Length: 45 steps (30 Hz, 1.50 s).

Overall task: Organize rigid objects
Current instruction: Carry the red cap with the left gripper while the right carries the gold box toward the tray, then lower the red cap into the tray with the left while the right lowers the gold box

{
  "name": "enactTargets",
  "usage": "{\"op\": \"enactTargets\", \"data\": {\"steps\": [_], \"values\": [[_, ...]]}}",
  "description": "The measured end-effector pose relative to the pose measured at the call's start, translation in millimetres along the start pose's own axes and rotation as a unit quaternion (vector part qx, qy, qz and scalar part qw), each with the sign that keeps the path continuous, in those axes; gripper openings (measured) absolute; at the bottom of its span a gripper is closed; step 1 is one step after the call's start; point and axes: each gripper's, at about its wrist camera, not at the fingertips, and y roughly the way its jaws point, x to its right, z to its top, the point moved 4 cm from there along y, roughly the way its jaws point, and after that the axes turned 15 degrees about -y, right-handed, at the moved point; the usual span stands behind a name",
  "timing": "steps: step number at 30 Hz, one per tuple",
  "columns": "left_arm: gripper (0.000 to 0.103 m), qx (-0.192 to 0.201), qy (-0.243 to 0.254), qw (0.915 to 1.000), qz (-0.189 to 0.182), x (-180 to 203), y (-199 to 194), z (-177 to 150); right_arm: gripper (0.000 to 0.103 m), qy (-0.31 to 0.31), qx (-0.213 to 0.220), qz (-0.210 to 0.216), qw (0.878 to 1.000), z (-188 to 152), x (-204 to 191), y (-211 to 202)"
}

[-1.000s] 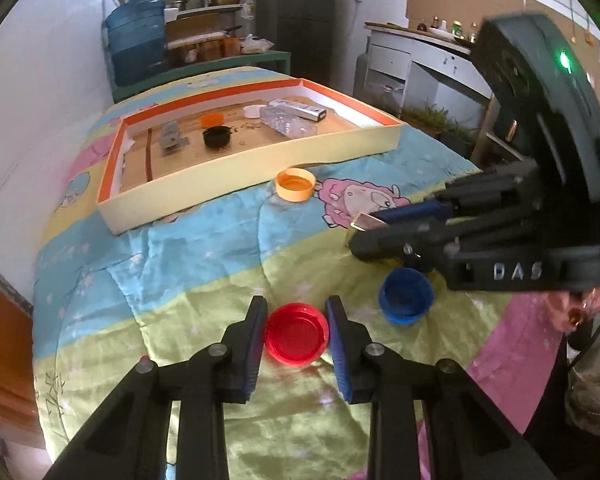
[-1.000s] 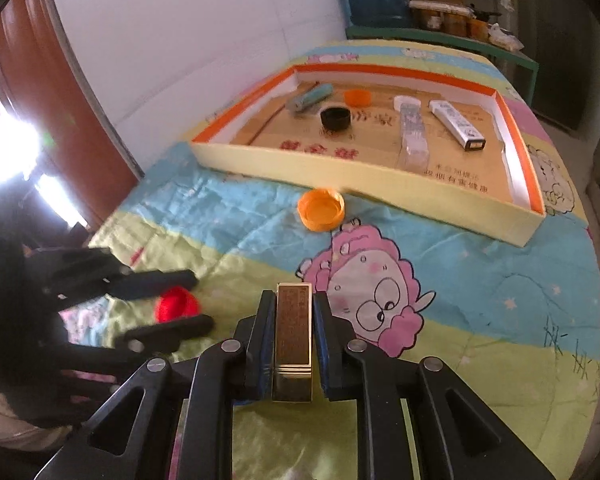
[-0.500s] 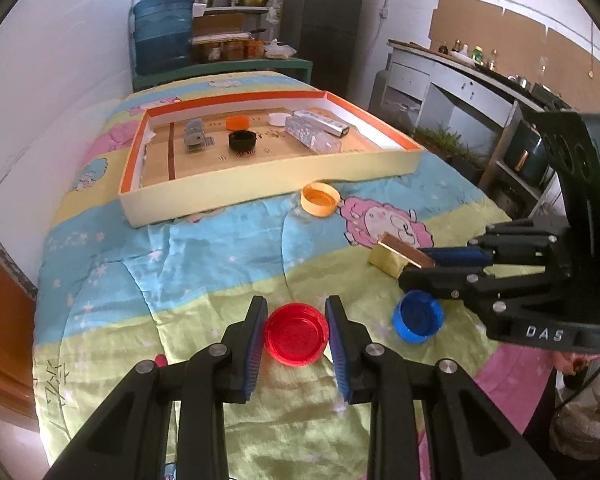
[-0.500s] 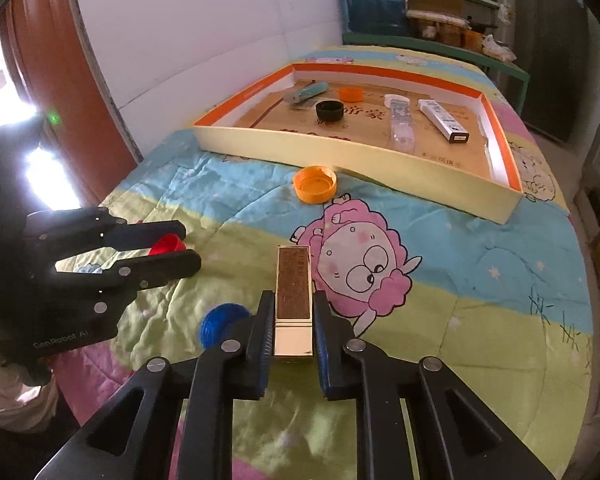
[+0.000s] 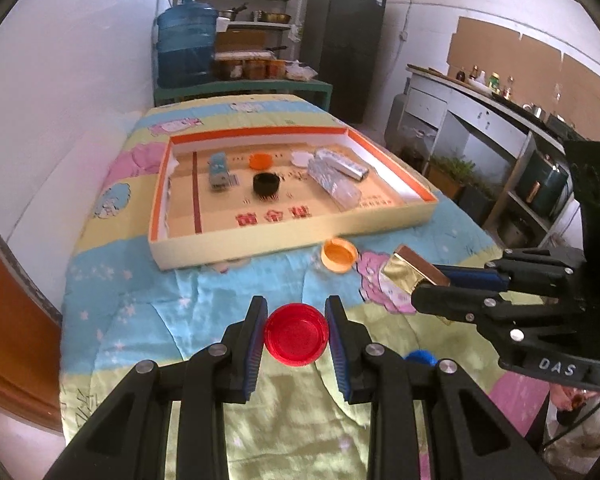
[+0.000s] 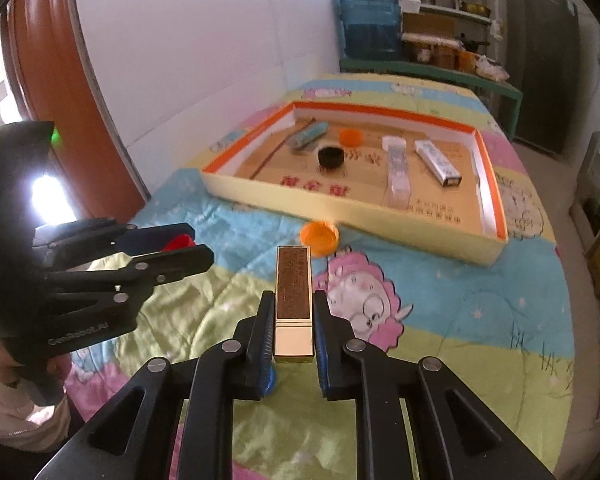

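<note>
My left gripper [image 5: 296,324] is shut on a red cap [image 5: 297,335] and holds it above the quilt. It also shows at the left of the right wrist view [image 6: 182,246]. My right gripper [image 6: 293,314] is shut on a long gold box [image 6: 294,300], also raised; the box shows in the left wrist view [image 5: 414,270] at the right. An orange cap [image 5: 339,255] lies on the quilt just in front of the shallow orange-rimmed tray [image 5: 284,246]. A blue cap [image 5: 420,357] lies on the quilt, partly hidden by my fingers.
The tray [image 6: 380,222] holds a black cap [image 6: 330,157], an orange cap [image 6: 350,136], a clear box [image 6: 396,176], a silver box [image 6: 438,162] and a small teal item [image 6: 308,138]. A wall runs along the left. Shelves and a water jug [image 5: 185,46] stand beyond the bed.
Both grippers have lifted and moved forward toward the tray, each with its object still held. The blue cap has slid out of view beneath them.
</note>
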Motion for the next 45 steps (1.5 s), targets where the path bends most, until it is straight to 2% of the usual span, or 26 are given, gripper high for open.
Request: {"op": "enactTargets", "data": {"steps": [22, 32, 45], "values": [[0.030, 0.046, -0.034, 0.9984, 0.001, 3.3, -10.1, 66.8, 0.018, 0.005, 0.038, -0.004, 0.999, 54.9, 17.2, -10.8], [0.030, 0.054, -0.064, 0.9965, 0.003, -5.8, 1.8, 95.2, 0.018, 0.028, 0.050, -0.009, 0.998, 73.5, 35.0, -2.6], [0.030, 0.051, -0.082, 0.9949, 0.027, -20.6, 33.2, 106.7, 0.018, 0.060, 0.043, -0.024, 0.997, 79.1, 61.1, 29.0]]}}
